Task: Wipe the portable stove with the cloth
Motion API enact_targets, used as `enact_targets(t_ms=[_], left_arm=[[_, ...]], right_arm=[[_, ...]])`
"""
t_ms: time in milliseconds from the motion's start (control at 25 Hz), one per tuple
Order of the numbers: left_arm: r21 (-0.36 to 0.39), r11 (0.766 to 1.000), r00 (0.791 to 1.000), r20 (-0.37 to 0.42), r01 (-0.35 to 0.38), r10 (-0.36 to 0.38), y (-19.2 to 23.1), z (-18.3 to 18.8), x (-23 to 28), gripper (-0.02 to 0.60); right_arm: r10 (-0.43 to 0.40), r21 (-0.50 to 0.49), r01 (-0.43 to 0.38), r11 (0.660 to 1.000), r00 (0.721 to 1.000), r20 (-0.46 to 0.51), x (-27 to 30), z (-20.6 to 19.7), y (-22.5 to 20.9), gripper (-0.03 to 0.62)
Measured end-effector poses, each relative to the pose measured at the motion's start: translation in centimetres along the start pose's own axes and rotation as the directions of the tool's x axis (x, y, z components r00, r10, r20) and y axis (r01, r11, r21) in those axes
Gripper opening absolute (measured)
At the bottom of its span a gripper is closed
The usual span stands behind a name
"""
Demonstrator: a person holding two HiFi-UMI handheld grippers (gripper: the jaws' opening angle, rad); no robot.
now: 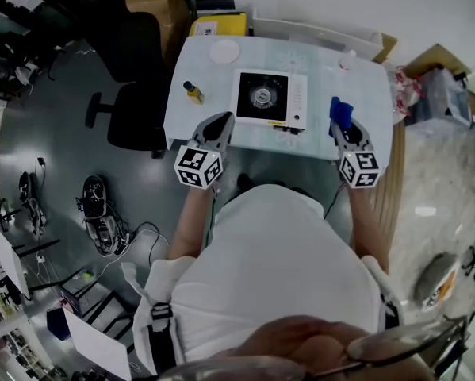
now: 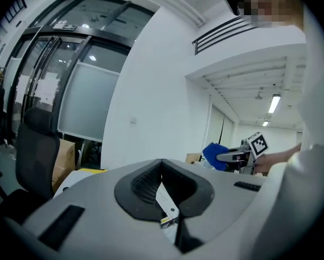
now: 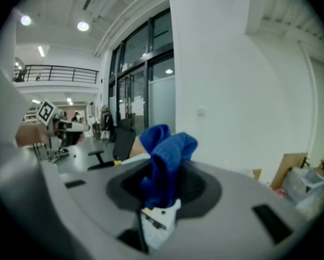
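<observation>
The portable stove (image 1: 269, 98), white with a black burner plate, sits in the middle of the pale table (image 1: 364, 94). My right gripper (image 1: 342, 125) hovers over the table's front right corner, to the right of the stove, shut on a bunched blue cloth (image 1: 339, 113). In the right gripper view the cloth (image 3: 166, 156) sticks up out of the jaws. My left gripper (image 1: 220, 124) hangs over the table's front edge just left of the stove, jaws together with nothing in them. From the left gripper view, the cloth (image 2: 216, 155) shows off to the right.
A small amber bottle (image 1: 193, 92) stands left of the stove, a white round dish (image 1: 224, 51) at the back and a white bottle (image 1: 348, 58) at the back right. A black office chair (image 1: 131, 78) stands left of the table; boxes (image 1: 218, 25) sit behind it.
</observation>
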State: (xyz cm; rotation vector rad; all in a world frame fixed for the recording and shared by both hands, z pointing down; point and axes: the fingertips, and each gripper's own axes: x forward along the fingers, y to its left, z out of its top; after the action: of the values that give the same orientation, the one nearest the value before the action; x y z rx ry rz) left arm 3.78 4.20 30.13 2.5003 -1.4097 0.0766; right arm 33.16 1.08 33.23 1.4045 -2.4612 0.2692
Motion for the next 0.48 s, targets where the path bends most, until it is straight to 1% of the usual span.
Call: enact_targets(t_ms=[160,320,480], left_arm=[[0.052,0.998,0.999,0.03,-0.028,0.026,0.5,2.0,-1.0,0.032],[0.067,0.997,0.997,0.059,-0.044,0.04,0.9,3.4,-2.0,0.032],[0.069,0.997,0.997,0.065,-0.038,0.034,0.9,4.1,-2.3,0.032]], right_arm=[[-0.028,-0.014,0.029,0.999,0.998,0.057,-1.5,2.6,-0.3,0.123],[-0.027,-0.047,0.032,0.998,0.995,0.094,-2.5,3.9,0.0,0.123],[-0.036,-0.057,0.044,0.997,0.991,0.126,-3.2,4.8,0.1,0.123]])
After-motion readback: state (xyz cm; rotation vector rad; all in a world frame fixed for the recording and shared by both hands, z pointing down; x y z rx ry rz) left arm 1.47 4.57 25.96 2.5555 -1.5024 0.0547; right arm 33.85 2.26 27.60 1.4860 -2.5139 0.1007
